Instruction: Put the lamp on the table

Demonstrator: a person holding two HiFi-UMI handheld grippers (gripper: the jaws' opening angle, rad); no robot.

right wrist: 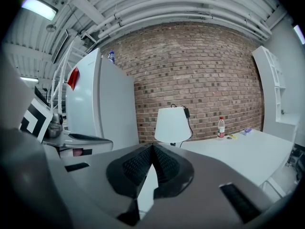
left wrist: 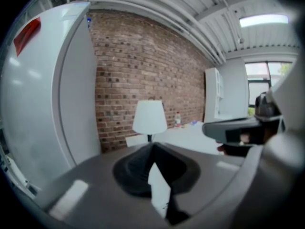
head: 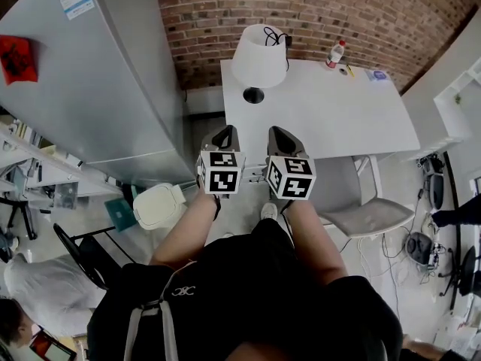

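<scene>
A lamp (head: 259, 56) with a white shade and a black round base stands upright on the far left corner of the white table (head: 338, 119), near the brick wall. The lamp (left wrist: 149, 118) also shows ahead in the left gripper view, and the lamp (right wrist: 172, 125) in the right gripper view. My left gripper (head: 226, 137) and right gripper (head: 281, 138) hang side by side in front of the table's near edge, well short of the lamp. Both are shut with nothing between their jaws.
A tall grey fridge (head: 98, 74) stands left of the table. A plastic bottle (head: 336, 53) and small items sit at the table's back. A grey chair (head: 368, 209) is tucked at the front right. A white bin (head: 159, 205) sits on the floor at left.
</scene>
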